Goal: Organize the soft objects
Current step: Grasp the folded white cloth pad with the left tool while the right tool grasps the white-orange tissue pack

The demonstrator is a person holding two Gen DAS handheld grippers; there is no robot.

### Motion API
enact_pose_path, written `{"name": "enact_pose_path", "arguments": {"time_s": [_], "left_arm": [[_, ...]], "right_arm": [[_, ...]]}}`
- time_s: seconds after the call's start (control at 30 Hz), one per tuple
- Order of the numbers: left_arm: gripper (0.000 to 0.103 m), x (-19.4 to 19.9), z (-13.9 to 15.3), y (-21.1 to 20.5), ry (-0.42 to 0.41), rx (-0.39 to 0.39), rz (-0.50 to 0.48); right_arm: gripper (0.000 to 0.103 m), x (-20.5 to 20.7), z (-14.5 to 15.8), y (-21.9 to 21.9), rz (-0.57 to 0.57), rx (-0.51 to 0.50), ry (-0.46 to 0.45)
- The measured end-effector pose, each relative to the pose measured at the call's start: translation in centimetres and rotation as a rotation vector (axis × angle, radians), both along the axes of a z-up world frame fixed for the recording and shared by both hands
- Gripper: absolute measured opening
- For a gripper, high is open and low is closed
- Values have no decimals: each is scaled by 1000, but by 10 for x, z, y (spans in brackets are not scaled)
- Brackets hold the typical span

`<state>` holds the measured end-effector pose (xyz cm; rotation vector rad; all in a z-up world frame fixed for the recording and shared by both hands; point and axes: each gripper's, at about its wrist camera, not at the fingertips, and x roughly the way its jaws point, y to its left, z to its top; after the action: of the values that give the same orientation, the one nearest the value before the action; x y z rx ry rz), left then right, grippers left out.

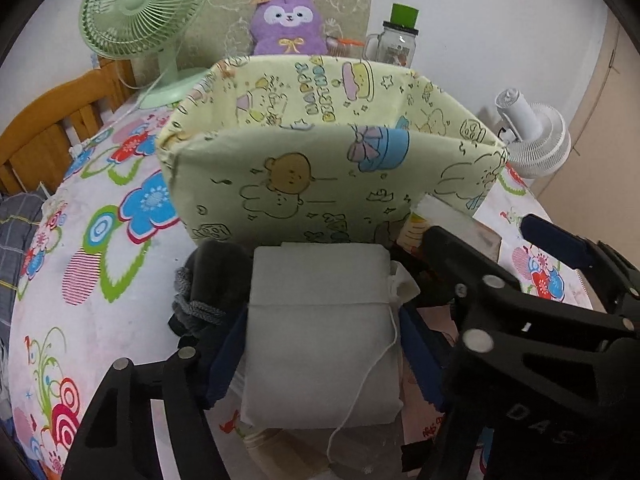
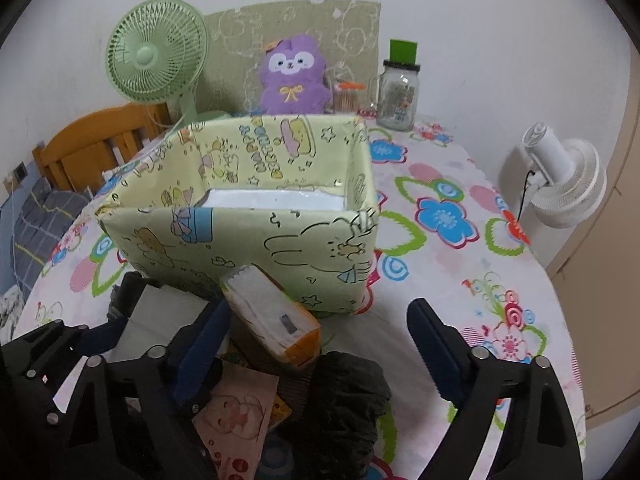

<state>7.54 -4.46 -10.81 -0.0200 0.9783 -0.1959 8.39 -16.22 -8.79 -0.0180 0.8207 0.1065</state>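
A folded white cloth pouch with a thin drawstring [image 1: 320, 332] lies on the surface covered by a flower-print cloth [image 1: 112, 320], just in front of the pale green cartoon-print fabric box [image 1: 312, 168]. Our left gripper [image 1: 320, 344] is clenched on that pouch, its blue-padded fingers pressing both sides. A dark grey knitted item [image 1: 208, 280] sits touching the pouch's left edge. Our right gripper [image 2: 320, 336] is released, fingers spread wide above an orange-and-white tissue pack [image 2: 272, 312] and a crumpled black cloth [image 2: 340, 396]. Behind the box we see a purple plush toy [image 2: 292, 76], a green desk fan [image 2: 156, 52] and a glass jar with a green lid [image 2: 398, 92]
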Motion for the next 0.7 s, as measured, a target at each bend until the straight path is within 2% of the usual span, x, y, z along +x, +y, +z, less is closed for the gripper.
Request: {"name": "enact_pose_path", "arguments": {"time_s": [0.23, 0.33, 0.4, 0.53, 0.57, 0.7], "left_arm": [[70, 7, -5, -2, 14, -3, -8], [67, 7, -5, -2, 9, 1, -16], [65, 7, -6, -2, 5, 2, -16], [62, 5, -5, -3, -5, 11, -19], [61, 4, -4, -3, -6, 12, -19], [59, 1, 0, -4, -16, 10, -18]], "right_arm": [[77, 14, -12, 2, 22, 40, 54], [61, 18, -15, 4, 44, 60, 75], [46, 18, -16, 6, 63, 75, 80], [34, 17, -14, 10, 74, 60, 72], [27, 16, -13, 10, 69, 56, 69], [26, 12, -9, 7, 46, 44, 52]]}}
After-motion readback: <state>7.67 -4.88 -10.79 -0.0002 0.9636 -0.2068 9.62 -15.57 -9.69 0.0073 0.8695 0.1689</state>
